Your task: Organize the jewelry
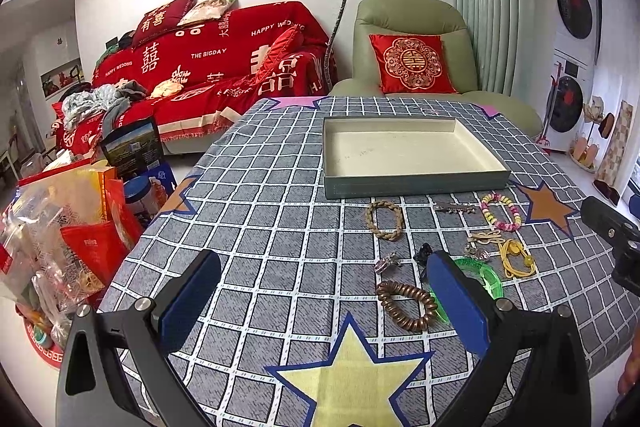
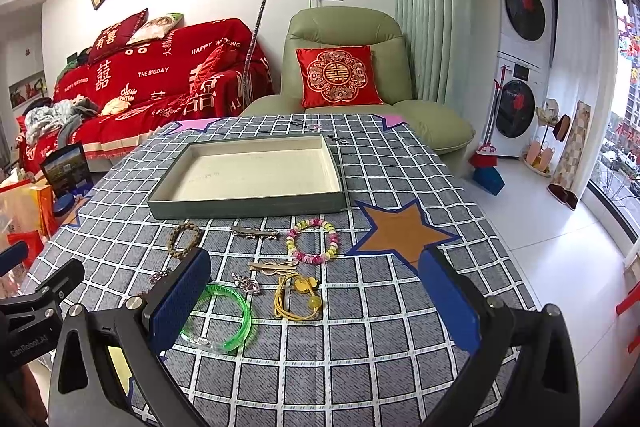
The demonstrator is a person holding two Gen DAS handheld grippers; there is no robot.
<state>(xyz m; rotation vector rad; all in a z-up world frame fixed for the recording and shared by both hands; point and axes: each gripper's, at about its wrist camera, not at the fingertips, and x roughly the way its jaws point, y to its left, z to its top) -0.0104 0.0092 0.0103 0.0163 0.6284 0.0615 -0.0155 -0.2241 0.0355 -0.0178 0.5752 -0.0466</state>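
An empty shallow box (image 1: 404, 151) (image 2: 252, 171) sits on the checked tablecloth. In front of it lie several jewelry pieces: a braided bracelet (image 1: 384, 219) (image 2: 185, 238), a brown coil bracelet (image 1: 406, 305), a green bangle (image 1: 482, 275) (image 2: 222, 319), a pink and yellow bead bracelet (image 1: 502, 211) (image 2: 314, 241), a yellow cord piece (image 1: 516, 259) (image 2: 298, 297), silver clips (image 1: 456, 207) (image 2: 256, 231) and small charms (image 2: 246, 283). My left gripper (image 1: 324, 303) is open above the cloth, left of the coil bracelet. My right gripper (image 2: 316, 301) is open, hovering near the yellow cord piece and bangle.
A red-covered sofa (image 1: 224, 67) and a green armchair (image 2: 352, 83) stand behind the table. Bags and boxes (image 1: 72, 219) crowd the floor at the left. Washing machines (image 2: 520, 67) stand at the right. The right gripper's body (image 1: 616, 239) shows at the left view's edge.
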